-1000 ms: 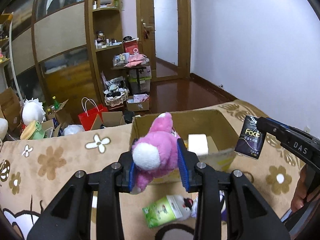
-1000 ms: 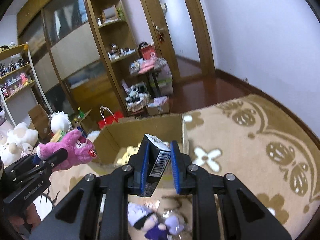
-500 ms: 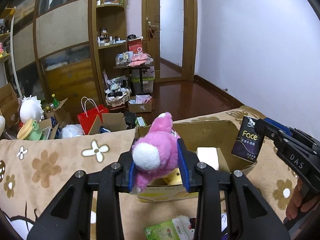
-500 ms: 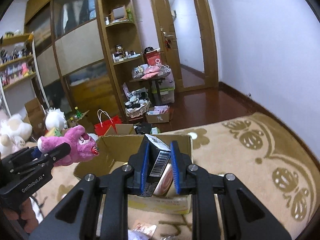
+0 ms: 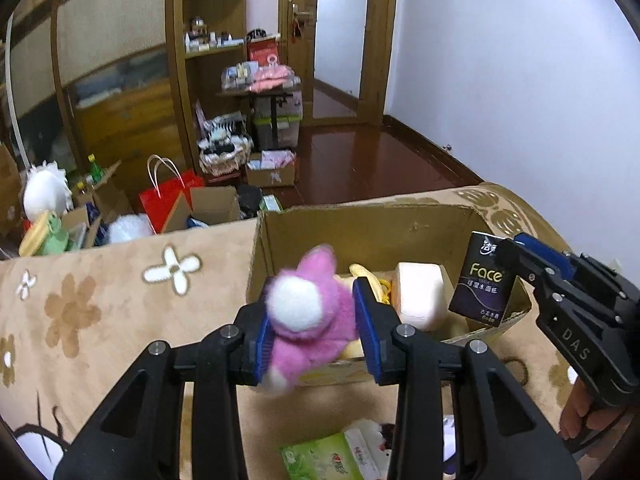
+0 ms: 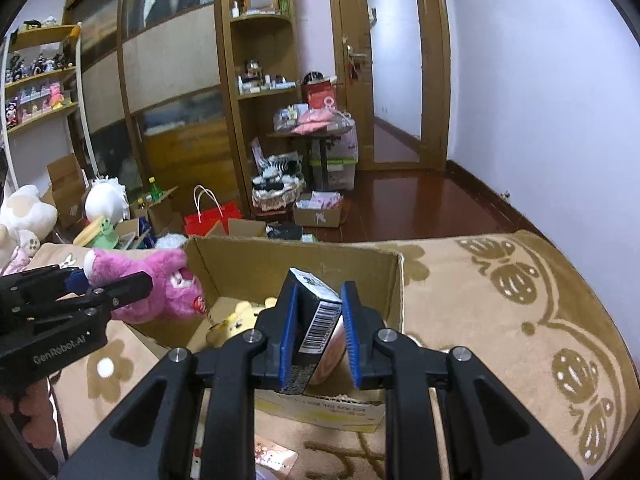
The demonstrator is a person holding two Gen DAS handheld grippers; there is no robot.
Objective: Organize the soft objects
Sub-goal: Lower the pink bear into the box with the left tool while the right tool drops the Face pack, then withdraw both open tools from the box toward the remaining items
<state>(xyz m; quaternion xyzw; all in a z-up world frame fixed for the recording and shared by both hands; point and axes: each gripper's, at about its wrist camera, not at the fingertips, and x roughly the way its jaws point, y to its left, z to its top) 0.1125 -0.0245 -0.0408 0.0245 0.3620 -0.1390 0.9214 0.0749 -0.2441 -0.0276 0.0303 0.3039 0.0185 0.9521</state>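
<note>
My left gripper is shut on a pink plush toy, held over the near left edge of an open cardboard box. The toy also shows in the right wrist view. My right gripper is shut on a dark "Face" tissue pack, held above the box's right side; the pack also shows in the left wrist view. Inside the box lie a yellow plush and a white soft block.
The box stands on a tan flower-patterned blanket. A green tissue pack and small items lie on the blanket in front of the box. Beyond are shelves, a red bag, boxes and plush toys on the floor.
Both grippers have moved forward over the box with their loads; the box is now closer and its inside shows. Both stay shut.
</note>
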